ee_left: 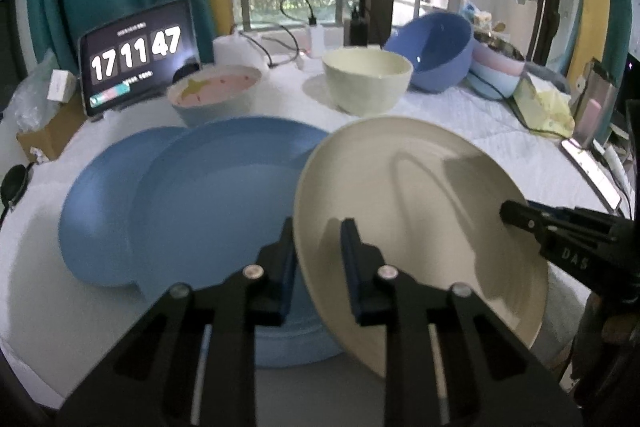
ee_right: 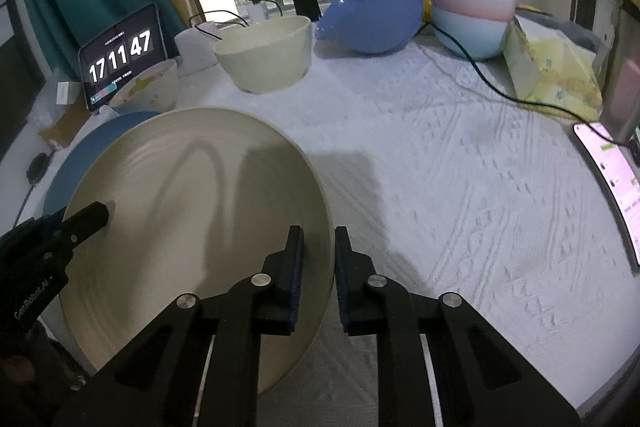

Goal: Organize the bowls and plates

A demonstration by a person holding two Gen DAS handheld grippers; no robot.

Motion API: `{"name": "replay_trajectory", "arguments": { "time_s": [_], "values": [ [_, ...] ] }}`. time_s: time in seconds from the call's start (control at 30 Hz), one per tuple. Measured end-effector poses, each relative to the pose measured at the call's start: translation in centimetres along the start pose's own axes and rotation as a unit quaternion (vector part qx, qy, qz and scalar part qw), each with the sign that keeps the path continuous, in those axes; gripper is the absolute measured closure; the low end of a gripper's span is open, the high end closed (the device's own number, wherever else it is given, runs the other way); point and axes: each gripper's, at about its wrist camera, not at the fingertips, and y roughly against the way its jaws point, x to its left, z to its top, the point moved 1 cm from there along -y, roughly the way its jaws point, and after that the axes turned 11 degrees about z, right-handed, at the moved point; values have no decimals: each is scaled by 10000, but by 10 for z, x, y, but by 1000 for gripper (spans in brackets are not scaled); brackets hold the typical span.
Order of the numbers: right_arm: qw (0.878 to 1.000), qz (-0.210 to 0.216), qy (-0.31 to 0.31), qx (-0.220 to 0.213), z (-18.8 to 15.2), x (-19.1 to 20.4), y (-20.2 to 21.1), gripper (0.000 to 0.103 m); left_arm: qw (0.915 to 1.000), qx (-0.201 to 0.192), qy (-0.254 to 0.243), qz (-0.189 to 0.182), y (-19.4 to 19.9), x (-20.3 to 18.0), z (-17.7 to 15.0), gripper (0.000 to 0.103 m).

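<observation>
Cream plate (ee_left: 420,211) is held tilted, clamped at opposite rims by left gripper (ee_left: 318,267) and right gripper (ee_right: 319,275); blue plates (ee_left: 208,203) lie apparently just left.

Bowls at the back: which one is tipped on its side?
The big blue bowl, leaning with its opening facing sideways. The cream bowl and the star-patterned bowl stand upright.

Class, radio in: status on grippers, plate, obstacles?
Both hand-held grippers, left and right, clamp cream plate rims. Plate tilted over blue plates. Nothing blocking.
</observation>
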Motion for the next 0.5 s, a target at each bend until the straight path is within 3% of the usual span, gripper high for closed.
{"name": "replay_trajectory", "arguments": {
  "time_s": [0.27,0.5],
  "values": [
    [9995,68,273,-166,23,37,-2,86,9987,-334,253,276,11,36,12,81],
    [9982,223,533,-179,41,75,-23,86,9964,-389,446,599,9,72,13,81]
  ]
}}
